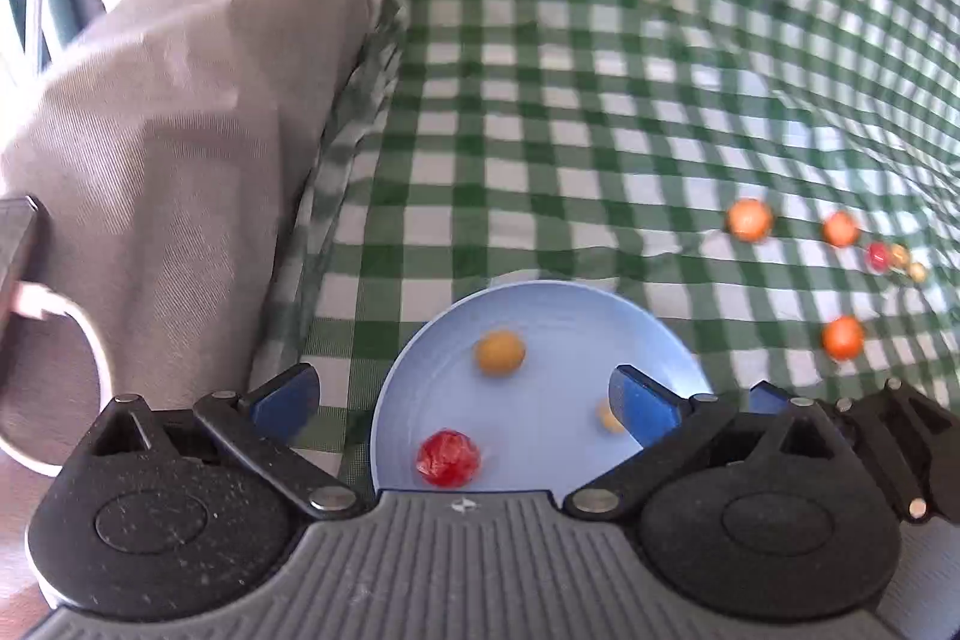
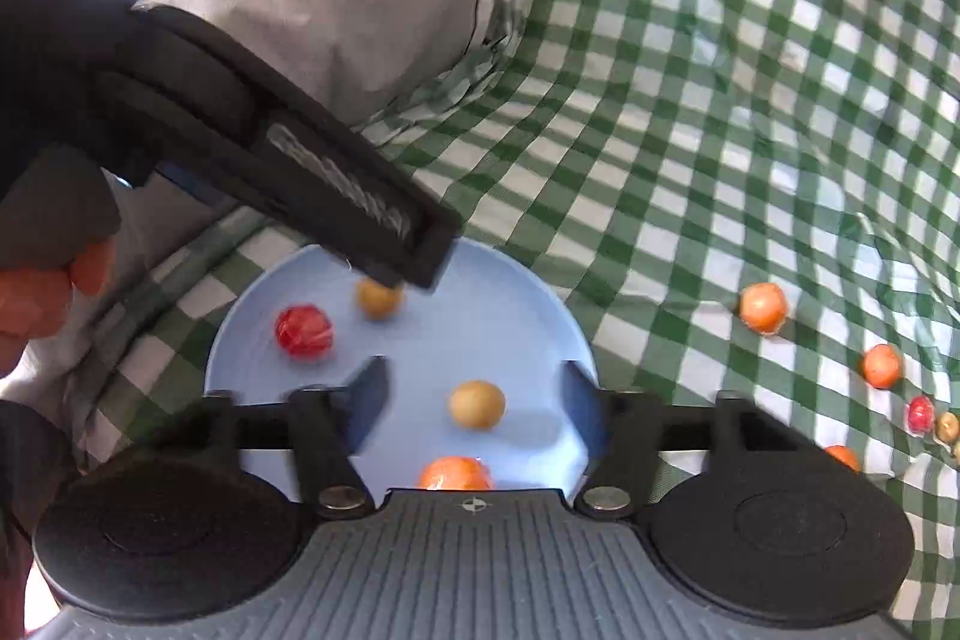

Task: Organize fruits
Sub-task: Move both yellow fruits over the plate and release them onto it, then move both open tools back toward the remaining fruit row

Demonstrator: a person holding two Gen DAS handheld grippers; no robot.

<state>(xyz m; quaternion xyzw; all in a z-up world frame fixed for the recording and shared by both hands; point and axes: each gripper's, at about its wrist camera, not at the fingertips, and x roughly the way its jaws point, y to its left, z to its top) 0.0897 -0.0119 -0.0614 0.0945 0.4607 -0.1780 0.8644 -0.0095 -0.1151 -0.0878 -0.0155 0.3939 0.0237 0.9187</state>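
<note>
Right wrist view: both my grippers, right and left, hang open and empty over the blue plate; a yellow-brown fruit at lower centre could roll off if bumped.

Left view: sitting behind the left claw, looking forward and down, close over the plate, whose near part is lying between the fingers.
Right view: sitting behind the right claw, facing forward and down, close over the plate; the left claw is crossing its upper left.
Shared: both are taking in the plate, the checked cloth, the grey bundle at left, and loose fruits at right.
</note>
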